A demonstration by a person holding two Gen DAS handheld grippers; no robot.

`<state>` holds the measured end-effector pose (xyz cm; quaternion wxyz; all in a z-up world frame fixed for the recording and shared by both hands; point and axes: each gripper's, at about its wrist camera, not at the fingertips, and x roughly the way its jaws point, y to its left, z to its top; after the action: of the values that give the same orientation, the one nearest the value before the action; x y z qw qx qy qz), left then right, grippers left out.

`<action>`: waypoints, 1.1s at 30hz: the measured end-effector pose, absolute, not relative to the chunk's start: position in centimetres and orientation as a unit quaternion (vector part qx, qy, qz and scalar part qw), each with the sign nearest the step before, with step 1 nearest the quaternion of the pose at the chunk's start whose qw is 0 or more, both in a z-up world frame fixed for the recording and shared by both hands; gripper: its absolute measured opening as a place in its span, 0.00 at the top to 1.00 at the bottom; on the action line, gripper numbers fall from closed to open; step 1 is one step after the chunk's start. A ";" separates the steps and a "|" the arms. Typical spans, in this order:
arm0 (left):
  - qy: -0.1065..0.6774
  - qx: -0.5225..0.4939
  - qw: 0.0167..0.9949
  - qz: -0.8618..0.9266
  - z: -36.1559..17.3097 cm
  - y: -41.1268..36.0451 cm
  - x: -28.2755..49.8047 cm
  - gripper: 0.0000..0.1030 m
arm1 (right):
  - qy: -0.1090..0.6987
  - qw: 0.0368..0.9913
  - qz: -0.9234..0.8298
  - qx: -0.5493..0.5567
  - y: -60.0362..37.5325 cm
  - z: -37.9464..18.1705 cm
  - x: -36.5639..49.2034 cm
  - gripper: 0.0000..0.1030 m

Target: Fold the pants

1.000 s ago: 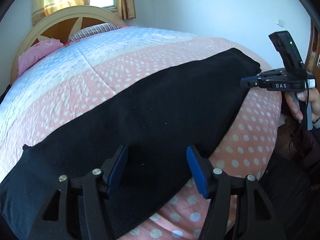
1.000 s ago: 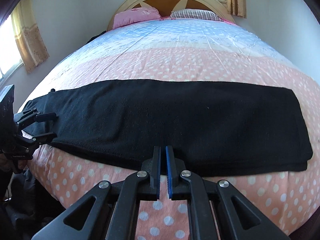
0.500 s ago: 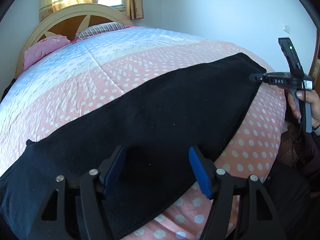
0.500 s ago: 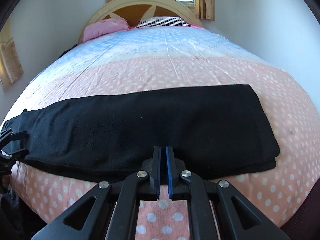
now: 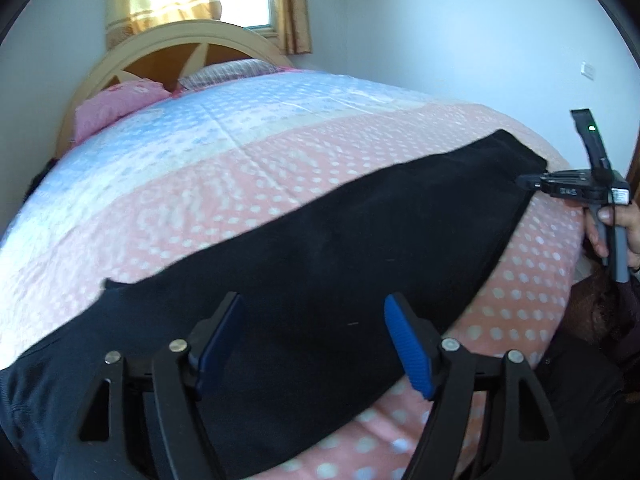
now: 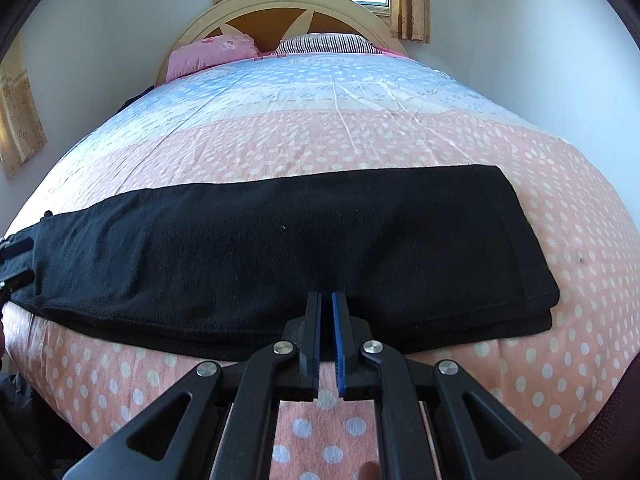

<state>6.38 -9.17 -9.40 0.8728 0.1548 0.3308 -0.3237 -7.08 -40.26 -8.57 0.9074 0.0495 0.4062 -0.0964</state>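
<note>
Although the black fleece pants (image 6: 280,256) already lie folded leg over leg as one long band across the foot of the bed, the crosswise folds that would finish the job are, by my reading, not yet made. The band rests flat on the pink quilt with white polka dots (image 6: 344,148), its near long edge close to the drop at the foot of the mattress, its two layers showing as a stepped edge at the end on the right of the right wrist view. The left gripper (image 5: 314,340) hovers over the waist end with its blue-padded jaws spread wide and nothing between them. The right gripper (image 6: 327,340) sits at the near edge of the band, jaws drawn almost together with only a slit between the pads; no cloth appears to be pinched in that slit, though the pad tips overlap the dark fabric in that view and I cannot be sure. Seen from the left wrist camera, the right gripper (image 5: 532,184) is level with the far end of the pants. The main risk is a pinch that takes only the top layer, so the legs slide apart when lifted; a drag toward the edge could also pull the whole band off the quilt. Beyond lie a pink pillow (image 6: 212,54), a striped pillow (image 6: 328,43) and the arched wooden headboard (image 6: 280,6).
</note>
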 end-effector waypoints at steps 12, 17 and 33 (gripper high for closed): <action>0.374 0.123 0.894 -0.212 -11.0 -1.1 9.3 0.26 | 0.384 0.922 0.053 -0.008 -26.8 -5.6 -4.3 0.45; 0.380 0.118 0.894 -0.208 -11.7 -0.6 8.8 0.19 | 0.436 0.893 0.101 -0.042 -22.4 -8.8 -3.2 0.45; 0.327 0.052 0.925 -0.187 -9.3 -0.1 8.0 0.11 | 0.321 0.923 -0.116 0.177 -43.8 -2.8 -10.7 0.45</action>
<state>7.99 -0.12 -9.31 0.9250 0.0522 0.3269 -0.1868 -10.75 -43.82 -2.78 0.9233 0.1767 0.3209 -0.1156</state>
